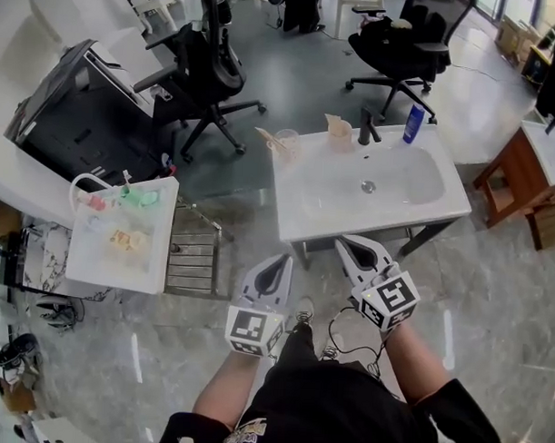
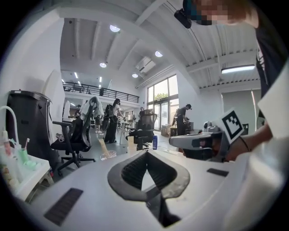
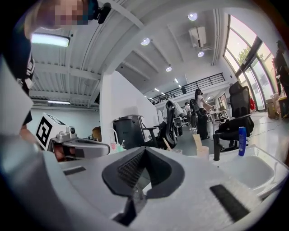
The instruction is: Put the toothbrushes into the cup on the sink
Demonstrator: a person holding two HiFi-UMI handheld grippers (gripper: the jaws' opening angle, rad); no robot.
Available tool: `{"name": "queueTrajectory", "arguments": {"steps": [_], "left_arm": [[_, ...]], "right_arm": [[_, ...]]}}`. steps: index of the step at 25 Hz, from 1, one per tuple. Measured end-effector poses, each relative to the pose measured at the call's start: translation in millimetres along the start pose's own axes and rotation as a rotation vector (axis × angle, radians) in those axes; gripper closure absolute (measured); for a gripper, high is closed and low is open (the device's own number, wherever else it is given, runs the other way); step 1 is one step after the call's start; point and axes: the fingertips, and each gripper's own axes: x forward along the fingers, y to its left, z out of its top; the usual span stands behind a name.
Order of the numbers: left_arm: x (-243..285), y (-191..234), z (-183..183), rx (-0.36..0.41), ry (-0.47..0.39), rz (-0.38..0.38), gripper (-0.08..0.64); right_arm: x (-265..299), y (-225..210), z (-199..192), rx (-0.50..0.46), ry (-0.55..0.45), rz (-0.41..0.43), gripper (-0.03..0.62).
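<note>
- Evidently both tools are empty and clenched. The left tool (image 1: 278,266) and the right tool (image 1: 351,247) each show ribbed pads pressed together with nothing between them (their own views make that plain).
- They are held about level and side by side, low in front of the person. They point at the sink (image 1: 305,208) from just short of its near edge. I judge this a ready posture, closed because there is nothing to grip here.
- One toothbrush (image 1: 268,138), a pale slim stick, stands in the clear cup (image 1: 286,145) at the sink's far left corner.
- Its long axis is tilted: the lower end sits in the cup and the upper end leans left, away from the faucet (image 1: 367,128). Which end carries the bristles is too small to tell.
- A second cup (image 1: 340,135) stands just left of the faucet with something pale poking up (brush or not, I cannot tell).
- Both cups sit on the back rim, probably to keep the basin free.
- The white worktop (image 1: 112,269) to the left, well apart from the sink, carries small green and pink items. Whether any of them is a toothbrush is unclear.
</note>
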Motion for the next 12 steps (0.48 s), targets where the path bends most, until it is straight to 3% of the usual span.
{"name": "queueTrajectory", "arguments": {"steps": [6,12], "left_arm": [[-42.5,13.8,5.6,0.0,-0.029,0.053,0.554],[-68.9,37.1,11.8,-0.015,-0.057,0.039,0.554]], "right_arm": [[3.7,45.5,-2.5,-0.011,0.003,0.053,0.586],[14.8,78.7,8.7,-0.029,-0.017,0.016,0.586]]}}
